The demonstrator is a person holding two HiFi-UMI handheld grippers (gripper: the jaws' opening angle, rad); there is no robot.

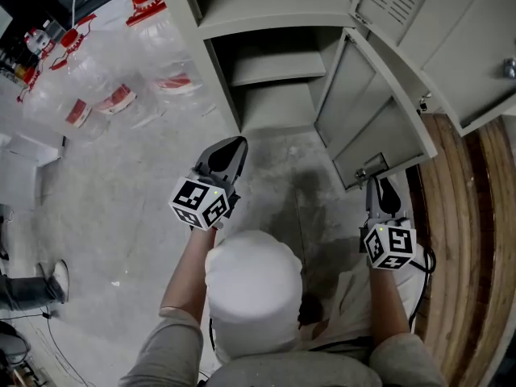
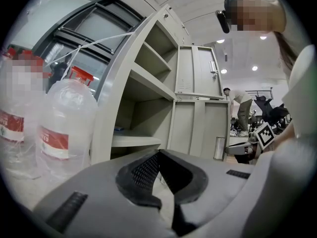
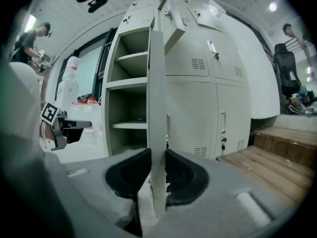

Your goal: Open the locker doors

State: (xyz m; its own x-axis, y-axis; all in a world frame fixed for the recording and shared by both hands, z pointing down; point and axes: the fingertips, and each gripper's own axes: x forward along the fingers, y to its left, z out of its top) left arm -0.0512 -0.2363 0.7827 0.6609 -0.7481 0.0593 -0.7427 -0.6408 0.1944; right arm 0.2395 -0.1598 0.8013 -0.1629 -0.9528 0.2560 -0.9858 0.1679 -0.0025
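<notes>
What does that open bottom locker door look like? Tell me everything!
The lower door is pale grey-beige and looks like metal. It stands swung wide open from the locker, so a shelf inside shows. A small shiny latch sits near its free edge. The right gripper pinches that thin edge between its jaws.

This is a workroom or storage hall, not a home. A bank of grey metal lockers [image 3: 198, 93], one door [image 3: 157, 108] swung open, stands on a bare, stained concrete floor [image 1: 121, 200]. Big plastic-wrapped water bottles [image 2: 67, 118] crowd the lockers' left edge. A raised wooden platform [image 1: 459, 248] runs along their right. Another person [image 2: 241, 108] works under ceiling lights [image 2: 256, 69].
</notes>
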